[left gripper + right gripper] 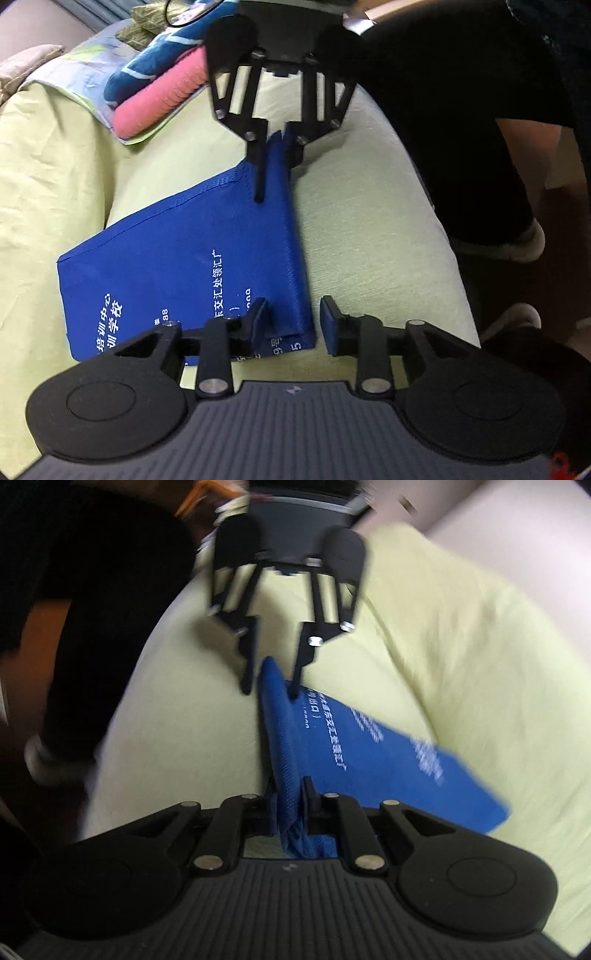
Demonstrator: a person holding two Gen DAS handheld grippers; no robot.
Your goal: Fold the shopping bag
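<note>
Pale green bedsheet (369, 229), finely woven and softly rumpled, spread over a bed, with folded towels (155, 96) in pink and navy stacked toward the far left edge.

Left wrist view: blue shopping bag (177, 266) lying flat near the bed's right edge, non-woven fabric with stitched hems and white printing. Left gripper (293, 323) spread wide, holding nothing, its left finger resting over the bag's near corner. Right gripper (277, 162) opposite, pinched shut on the bag's far corner, that corner lifted off the sheet.

Right wrist view, blurred: right gripper (290, 801) clamped on a bunched fold of the shopping bag (388, 753), dimpled weave visible up close. Left gripper (271, 679) across, parted around the raised edge, not gripping.

Probably best: close the left claw on its corner, then carry both corners over together, keeping the edge taut and aligned for a clean crease.
</note>
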